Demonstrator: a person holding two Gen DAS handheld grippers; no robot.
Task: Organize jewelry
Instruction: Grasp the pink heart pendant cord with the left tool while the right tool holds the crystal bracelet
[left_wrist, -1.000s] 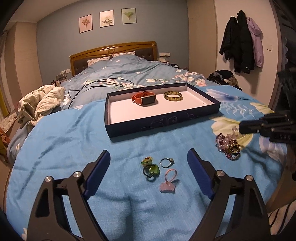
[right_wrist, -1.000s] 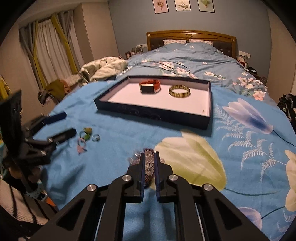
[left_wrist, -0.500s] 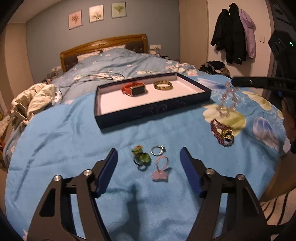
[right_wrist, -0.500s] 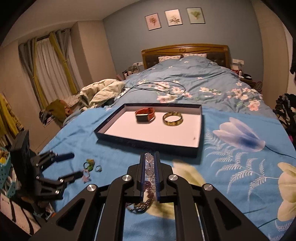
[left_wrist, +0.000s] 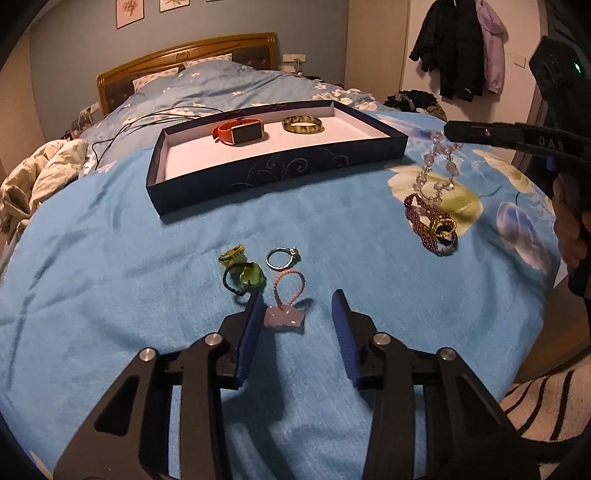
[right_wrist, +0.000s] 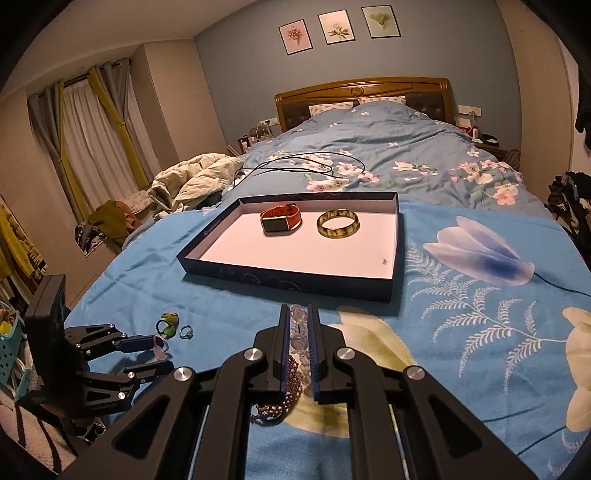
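Since the earlier frame, we note our left gripper narrowed yet parted around the pink charm, while our right gripper clamps the crystal bracelet.

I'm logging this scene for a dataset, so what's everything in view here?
tray: 1, navy, white floor, on blanket
watch: 1, orange strap, in tray
bangle: 1, amber-green, in tray
silver ring: 1, on blanket
green charms: 2, beside ring
pink charm: 1, between left tongs
purple bracelet: 1, on blanket
clear bead bracelet: 1, hanging from right tongs
left tongs: open
right tongs: shut
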